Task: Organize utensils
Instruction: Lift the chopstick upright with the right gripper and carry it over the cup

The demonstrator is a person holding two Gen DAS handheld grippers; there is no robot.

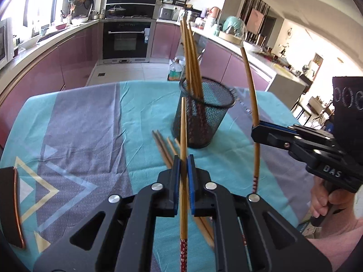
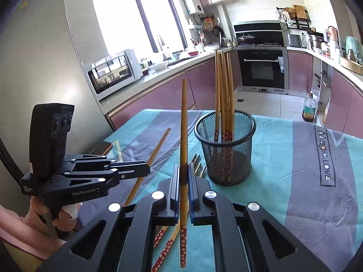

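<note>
Two chopsticks pinched upright, one per gripper, near the mesh cup.

Left wrist view: left gripper [image 1: 183, 158] pressed together on a chopstick [image 1: 183, 122], pinched near the middle, tip up, just in front of the mesh cup [image 1: 202, 115]; right gripper [image 1: 257, 131] to the right of the cup, clamped on a second chopstick [image 1: 250, 83]; several more standing in the cup, a few loose chopsticks [image 1: 163, 147] flat on the tablecloth [image 1: 90, 122] at the cup's base. Right wrist view: right gripper [image 2: 184, 167] pinching its chopstick [image 2: 184, 122] just left of the cup [image 2: 224, 147]; left gripper [image 2: 145, 170] further left, holding its own. Likely light, stiff and smooth, prone to swivel in a pinch; best gripped mid-shaft, squarely, above the patterned end.
</note>
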